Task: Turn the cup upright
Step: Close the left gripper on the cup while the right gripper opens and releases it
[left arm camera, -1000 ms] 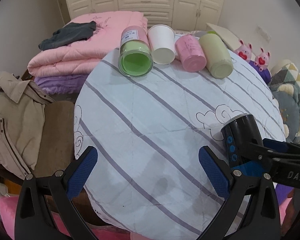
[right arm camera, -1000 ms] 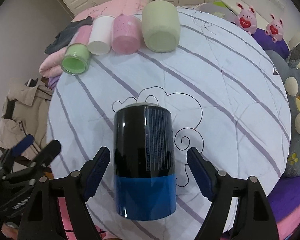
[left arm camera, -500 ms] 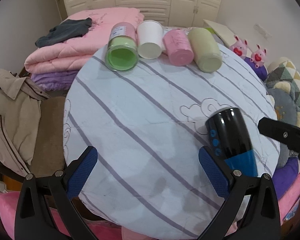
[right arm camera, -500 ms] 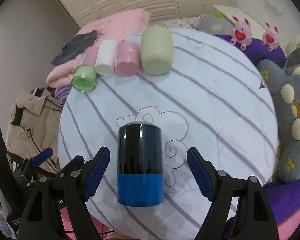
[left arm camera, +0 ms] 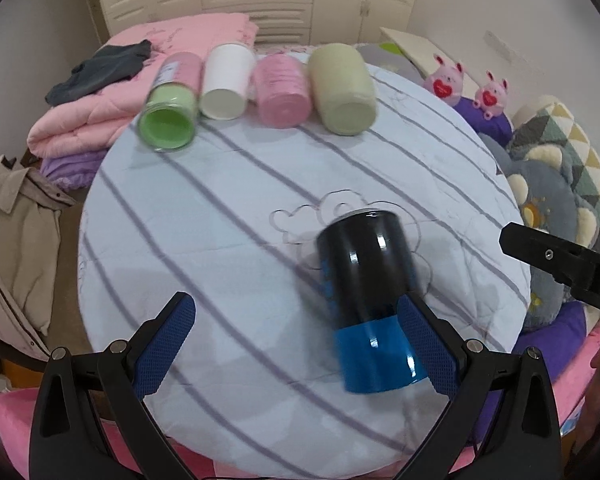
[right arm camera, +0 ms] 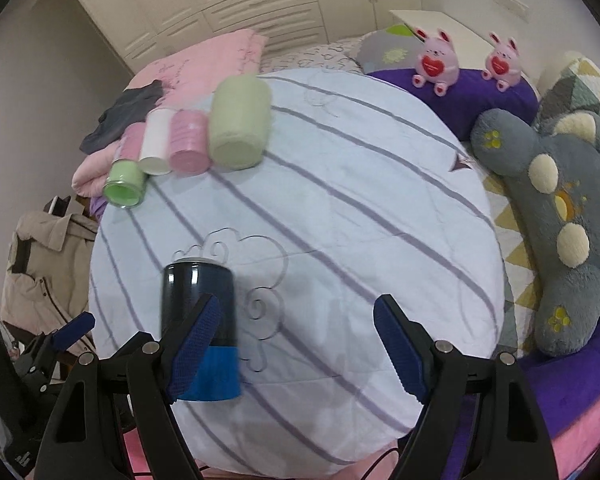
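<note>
The black-and-blue cup (left arm camera: 368, 296) lies on its side on the round table's striped cloth (left arm camera: 228, 248), near the front edge. In the left wrist view it sits lower right of centre; its long axis runs from the bottom of the frame up toward the middle, leaning slightly left at the top. The blue band is the near end, and the black end with a thin silver rim points away toward the far row of cups. In the right wrist view the same cup (right arm camera: 198, 312) lies lower left, its axis nearly vertical in the frame.

The left gripper (left arm camera: 296, 344) has its blue-padded fingers spread wide, the right pad just beside the cup's blue end; whether it touches cannot be told. The right gripper (right arm camera: 296, 344) is likewise spread wide with only cloth between its fingers, its left pad overlapping the cup in the frame.

At the far edge lie four cups on their sides: green (left arm camera: 168, 114), white (left arm camera: 225, 82), pink (left arm camera: 282, 92) and pale olive (left arm camera: 344, 90).
</note>
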Demonstrator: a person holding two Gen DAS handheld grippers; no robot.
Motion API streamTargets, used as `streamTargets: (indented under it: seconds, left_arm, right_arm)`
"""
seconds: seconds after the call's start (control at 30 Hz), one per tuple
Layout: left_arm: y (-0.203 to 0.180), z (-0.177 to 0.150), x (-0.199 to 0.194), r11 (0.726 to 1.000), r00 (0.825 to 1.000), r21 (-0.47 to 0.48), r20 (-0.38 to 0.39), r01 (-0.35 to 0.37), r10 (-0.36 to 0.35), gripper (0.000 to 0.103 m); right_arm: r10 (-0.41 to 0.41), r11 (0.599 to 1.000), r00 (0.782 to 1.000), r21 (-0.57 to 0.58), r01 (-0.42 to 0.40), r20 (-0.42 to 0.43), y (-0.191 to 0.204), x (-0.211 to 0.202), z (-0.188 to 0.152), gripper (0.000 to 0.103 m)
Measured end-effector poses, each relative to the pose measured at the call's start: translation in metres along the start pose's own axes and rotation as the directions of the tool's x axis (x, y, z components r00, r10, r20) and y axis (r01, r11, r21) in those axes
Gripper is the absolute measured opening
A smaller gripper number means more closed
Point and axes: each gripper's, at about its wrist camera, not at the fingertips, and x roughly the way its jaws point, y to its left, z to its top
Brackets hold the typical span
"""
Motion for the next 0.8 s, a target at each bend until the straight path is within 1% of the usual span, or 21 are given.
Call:
streamTargets:
  seconds: [0.17, 0.37, 0.57, 0.67, 0.73, 0.8]
  left_arm:
    - [-0.022, 0.006, 0.008, 1.000, 1.000, 0.026, -0.014, -0.016, 0.017, 0.102]
    - [-0.041, 0.013, 0.028, 0.999, 0.997, 0.030, -0.073, -0.017, 0.019, 0.102]
    - [-0.051, 0.017, 0.043, 1.000, 0.992, 0.018, -0.125, -0.022, 0.024, 0.102]
    - [-0.048, 0.018, 0.049, 0.999, 0.989, -0.029, -0.146, -0.013, 0.008, 0.102]
    - [-0.042, 0.018, 0.052, 0.997, 0.986, -0.083, -0.165, -0.003, -0.011, 0.101]
    - [-0.035, 0.017, 0.056, 0.991, 0.983, -0.131, -0.180, 0.002, -0.026, 0.097]
  right_arm:
    - [0.003, 1.000, 1.000, 0.021, -0.003, -0.003, -0.022, -0.001, 0.001, 0.081]
    - [0.037, 0.999, 0.999, 0.039, -0.036, -0.022, -0.040, 0.004, 0.000, 0.081]
    - [0.050, 0.997, 0.997, 0.069, -0.046, -0.061, -0.059, 0.017, 0.003, 0.081]
    - [0.057, 0.996, 0.995, 0.073, -0.051, -0.079, -0.065, 0.024, 0.005, 0.081]
    - [0.059, 0.996, 0.994, 0.070, -0.053, -0.089, -0.067, 0.028, 0.006, 0.081]
    - [0.064, 0.996, 0.993, 0.064, -0.058, -0.099, -0.067, 0.032, 0.007, 0.081]
